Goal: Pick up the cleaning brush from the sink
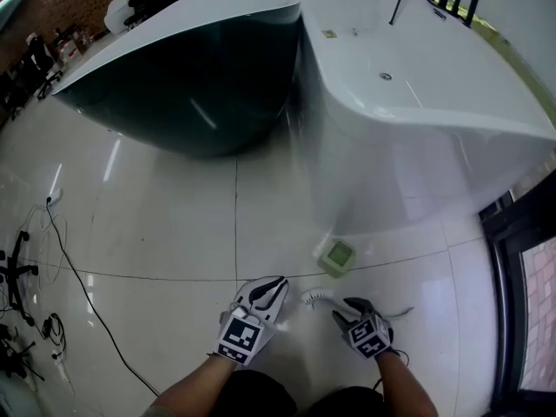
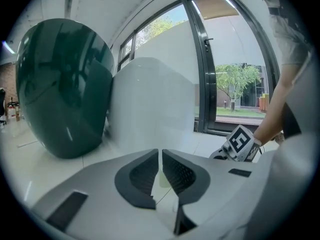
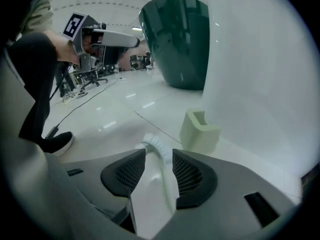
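My right tool (image 3: 159, 156) stands apart astride the cleaning brush (image 1: 318, 296) at lower centre, which looks light, stiff and slippery and is best held mid-handle; my left tool (image 2: 160, 156) is closed and empty.

This looks like a showroom hall, not a home bathroom: a dark green bathtub (image 1: 191, 85) and a white bathtub (image 1: 417, 85) stand freestanding, side by side, on a glossy tiled floor (image 1: 156, 224). Cables (image 1: 82, 289) trail across it, and tall windows (image 2: 235, 59) line one wall.
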A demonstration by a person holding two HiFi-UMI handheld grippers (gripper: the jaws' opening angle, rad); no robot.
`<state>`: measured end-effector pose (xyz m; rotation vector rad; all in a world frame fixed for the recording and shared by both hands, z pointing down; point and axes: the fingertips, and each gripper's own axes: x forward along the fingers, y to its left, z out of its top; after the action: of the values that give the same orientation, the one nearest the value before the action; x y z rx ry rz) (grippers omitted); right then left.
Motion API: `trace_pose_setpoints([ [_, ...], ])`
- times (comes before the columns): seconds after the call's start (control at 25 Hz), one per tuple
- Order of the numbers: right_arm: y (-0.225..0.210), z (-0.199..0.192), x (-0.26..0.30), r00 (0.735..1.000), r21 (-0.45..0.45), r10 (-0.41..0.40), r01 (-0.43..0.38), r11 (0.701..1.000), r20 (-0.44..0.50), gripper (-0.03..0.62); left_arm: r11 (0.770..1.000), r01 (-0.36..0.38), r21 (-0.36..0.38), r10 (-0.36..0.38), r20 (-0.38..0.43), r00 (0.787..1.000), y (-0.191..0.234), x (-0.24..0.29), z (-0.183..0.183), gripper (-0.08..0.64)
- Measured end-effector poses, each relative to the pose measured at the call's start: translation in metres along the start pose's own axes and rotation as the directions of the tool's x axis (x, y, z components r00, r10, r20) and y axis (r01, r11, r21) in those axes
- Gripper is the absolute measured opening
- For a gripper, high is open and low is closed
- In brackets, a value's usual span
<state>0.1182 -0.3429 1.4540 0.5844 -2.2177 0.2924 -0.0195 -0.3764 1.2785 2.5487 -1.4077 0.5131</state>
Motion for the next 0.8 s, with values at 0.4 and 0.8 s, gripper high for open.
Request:
trace_pose_setpoints([
  [0.4, -0.011, -0.055, 0.067, 0.987, -0.036, 0.028, -0.034, 0.999, -0.16, 0.146, 1.0, -0.003, -0.013, 0.003, 0.035, 0.999, 0.001, 0.019, 0.004, 0.032],
  [0.8, -0.009, -0.089, 0.085, 0.967, -0.052, 0.054, -0.07, 0.996, -0.248, 0.089, 0.998, -0.028, 0.048, 0.027, 0.028, 0.999, 0.002, 0.006, 0.008, 0.032],
])
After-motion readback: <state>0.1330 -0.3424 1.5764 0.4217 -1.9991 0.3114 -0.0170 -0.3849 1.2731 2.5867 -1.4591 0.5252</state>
